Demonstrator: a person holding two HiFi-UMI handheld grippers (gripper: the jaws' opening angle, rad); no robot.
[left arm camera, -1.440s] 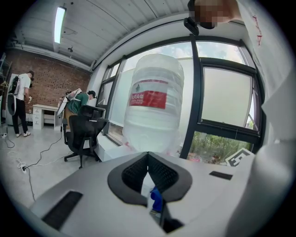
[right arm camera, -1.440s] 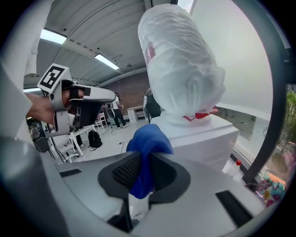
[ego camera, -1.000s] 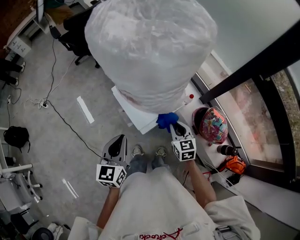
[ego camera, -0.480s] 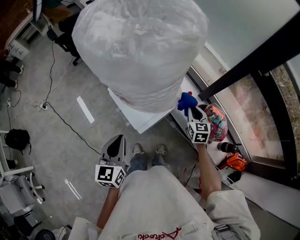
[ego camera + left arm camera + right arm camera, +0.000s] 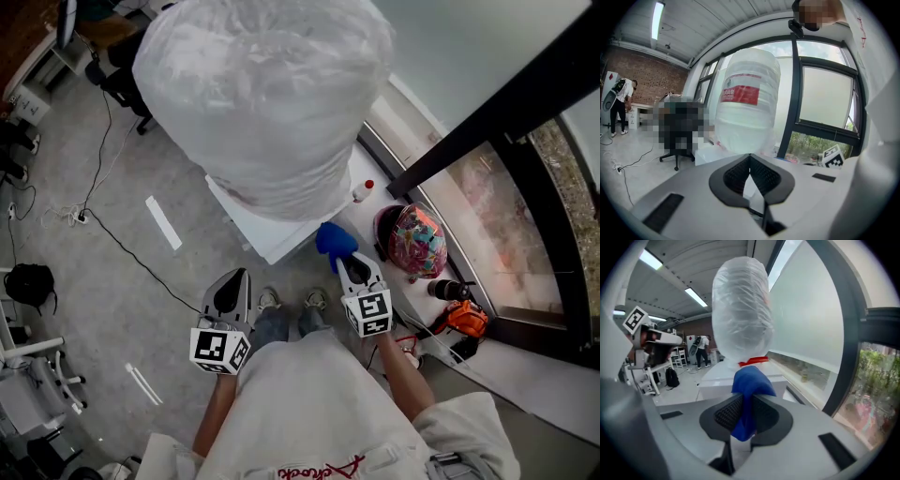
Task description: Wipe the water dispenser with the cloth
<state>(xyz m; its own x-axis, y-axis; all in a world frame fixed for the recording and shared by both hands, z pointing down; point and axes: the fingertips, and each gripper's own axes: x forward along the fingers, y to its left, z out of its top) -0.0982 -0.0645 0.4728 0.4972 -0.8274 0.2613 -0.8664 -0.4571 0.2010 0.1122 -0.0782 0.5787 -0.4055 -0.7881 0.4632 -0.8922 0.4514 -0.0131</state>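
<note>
The water dispenser is a white cabinet with a big plastic-wrapped bottle on top. My right gripper is shut on a blue cloth, which bunches out past its tips just off the dispenser's front right corner. In the right gripper view the cloth hangs between the jaws of the right gripper, with the bottle and white cabinet top straight ahead. My left gripper hangs lower left, shut and holding nothing. The left gripper view shows its tips together and the bottle beyond.
A colourful helmet, an orange item and a small red-capped bottle lie along the window ledge at right. A dark window frame runs diagonally. A cable crosses the grey floor at left; an office chair stands behind.
My right gripper carried the cloth from the dispenser's front corner up along its right side, then back down near that corner. The left gripper stayed put.
</note>
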